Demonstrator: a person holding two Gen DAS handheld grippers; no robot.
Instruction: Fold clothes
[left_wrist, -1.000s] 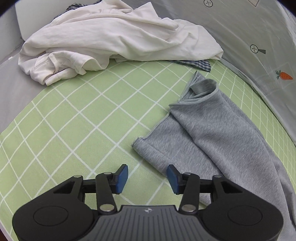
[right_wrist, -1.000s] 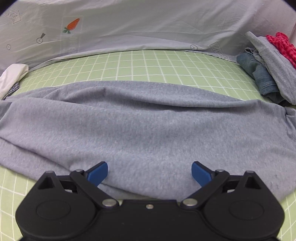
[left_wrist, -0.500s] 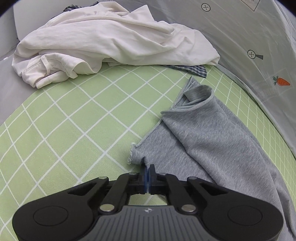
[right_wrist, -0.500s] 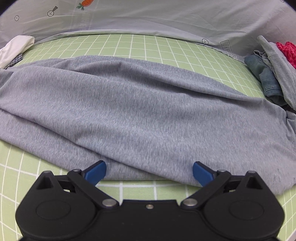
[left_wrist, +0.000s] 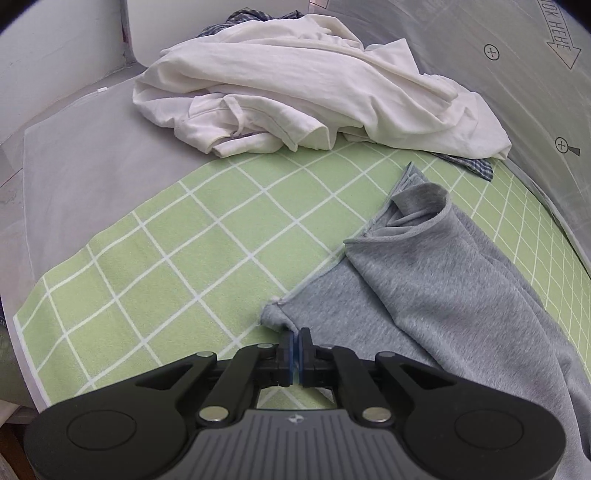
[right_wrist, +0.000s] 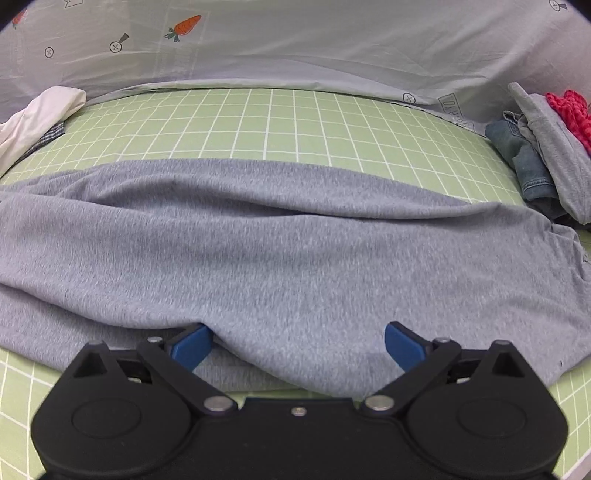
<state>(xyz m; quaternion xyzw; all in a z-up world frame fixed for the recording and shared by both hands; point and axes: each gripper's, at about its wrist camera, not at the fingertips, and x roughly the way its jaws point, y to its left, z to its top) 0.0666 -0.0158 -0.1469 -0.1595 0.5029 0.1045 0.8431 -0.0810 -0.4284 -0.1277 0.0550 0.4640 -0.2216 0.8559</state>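
Closed since a second ago, the left gripper (left_wrist: 296, 345) pinches the soft, limp grey garment's (left_wrist: 436, 295) corner, right gripper (right_wrist: 297, 349) wide open, holding nothing.

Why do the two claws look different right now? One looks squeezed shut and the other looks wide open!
The left claw is squeezed shut, pinching a corner of the grey garment. The right claw is wide open, with the grey garment's edge bulging between its blue pads, which are not pressing on it. The left claw sits at the garment's corner, the right one along its near edge. Both are black with blue pads, above the green checked mat.
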